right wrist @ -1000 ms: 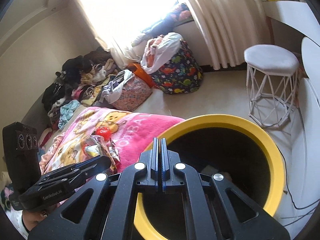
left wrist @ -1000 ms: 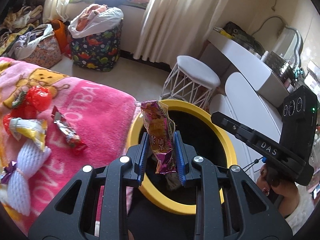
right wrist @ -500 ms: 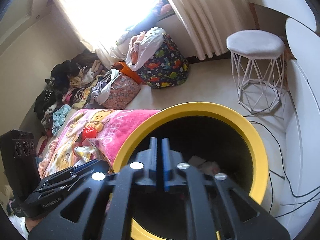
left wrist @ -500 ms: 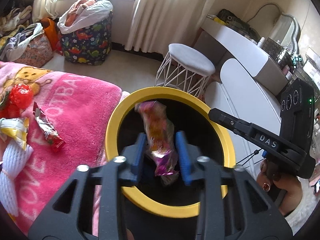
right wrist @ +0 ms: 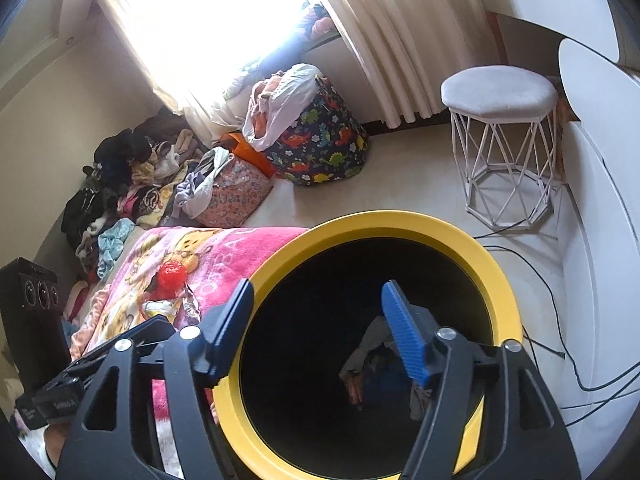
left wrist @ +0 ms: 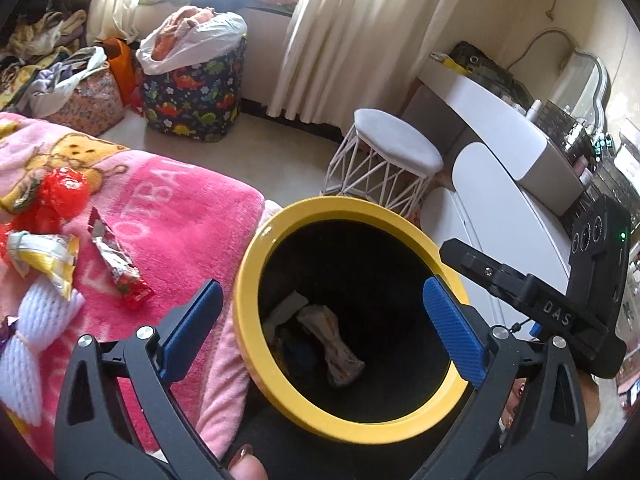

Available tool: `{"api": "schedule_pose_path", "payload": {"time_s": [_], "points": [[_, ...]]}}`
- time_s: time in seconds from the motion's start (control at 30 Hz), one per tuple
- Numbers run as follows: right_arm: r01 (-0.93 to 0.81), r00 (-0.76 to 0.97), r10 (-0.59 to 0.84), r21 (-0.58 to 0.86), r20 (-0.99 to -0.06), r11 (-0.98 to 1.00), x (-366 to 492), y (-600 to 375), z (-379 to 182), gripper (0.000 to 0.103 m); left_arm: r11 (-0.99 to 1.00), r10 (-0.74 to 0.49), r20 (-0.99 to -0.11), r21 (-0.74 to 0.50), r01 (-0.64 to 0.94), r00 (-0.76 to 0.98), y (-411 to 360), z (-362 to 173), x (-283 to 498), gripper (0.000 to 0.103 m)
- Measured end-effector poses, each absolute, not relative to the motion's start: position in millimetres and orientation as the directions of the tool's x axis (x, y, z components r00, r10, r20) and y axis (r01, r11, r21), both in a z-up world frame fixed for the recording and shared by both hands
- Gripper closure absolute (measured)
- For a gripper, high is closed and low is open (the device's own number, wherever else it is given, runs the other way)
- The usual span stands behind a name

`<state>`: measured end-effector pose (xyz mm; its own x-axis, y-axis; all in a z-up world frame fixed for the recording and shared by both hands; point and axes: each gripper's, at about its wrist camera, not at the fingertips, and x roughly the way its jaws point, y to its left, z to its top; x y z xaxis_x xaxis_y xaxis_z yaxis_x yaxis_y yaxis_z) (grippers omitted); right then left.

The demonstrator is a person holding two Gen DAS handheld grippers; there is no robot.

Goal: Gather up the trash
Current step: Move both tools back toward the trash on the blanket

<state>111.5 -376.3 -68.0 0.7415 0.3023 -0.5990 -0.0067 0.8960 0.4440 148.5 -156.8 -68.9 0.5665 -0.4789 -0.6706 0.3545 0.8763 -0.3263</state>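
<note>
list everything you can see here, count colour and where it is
bin: 1, yellow rim, black inside, beside the blanket
trash in bin: several crumpled pieces, pale, at the bottom
blanket: 1, pink, left of the bin
wrappers: 2, one red and silver, one yellow, on the blanket
red ball: 1, on the blanket
foam net: 1, white, on the blanket's near edge
stool: 1, white, behind the bin
dinosaur bag: 1, dark blue, by the curtain
curtain: cream, at the window
left gripper: black, blue pads, jaws opening, empty, over the bin
right gripper: same, jaws opening, empty, over the bin
</note>
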Motion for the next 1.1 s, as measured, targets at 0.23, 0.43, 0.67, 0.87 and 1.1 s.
{"api": "schedule_pose_path", "payload": {"time_s": [0.23, 0.43, 0.67, 0.87, 1.1], "points": [[-0.036, 0.750, 0.306, 0.426, -0.587, 0.904, 111, -365, -59, 0.031, 0.883, -0.468, -0.654, -0.321, 0.342, 0.595, -145, -63, 146, 0.011], [-0.063, 0.754, 0.316, 0.414, -0.576, 0.908, 111, -355, -53, 0.031, 0.887, -0.461, -0.630, -0.318, 0.335, 0.625, -134, -55, 141, 0.011], [-0.099, 0.758, 0.331, 0.403, -0.562, 0.910, 111, -344, -44, 0.028, 0.899, -0.437, -0.605, -0.306, 0.313, 0.666, -117, -46, 138, 0.011], [-0.134, 0.758, 0.345, 0.386, -0.553, 0.913, 110, -330, -38, 0.027, 0.907, -0.420, -0.587, -0.305, 0.292, 0.692, -103, -40, 136, 0.011], [-0.176, 0.749, 0.365, 0.365, -0.553, 0.914, 113, -309, -32, 0.027, 0.913, -0.400, -0.569, -0.311, 0.262, 0.718, -85, -36, 135, 0.011]]}}
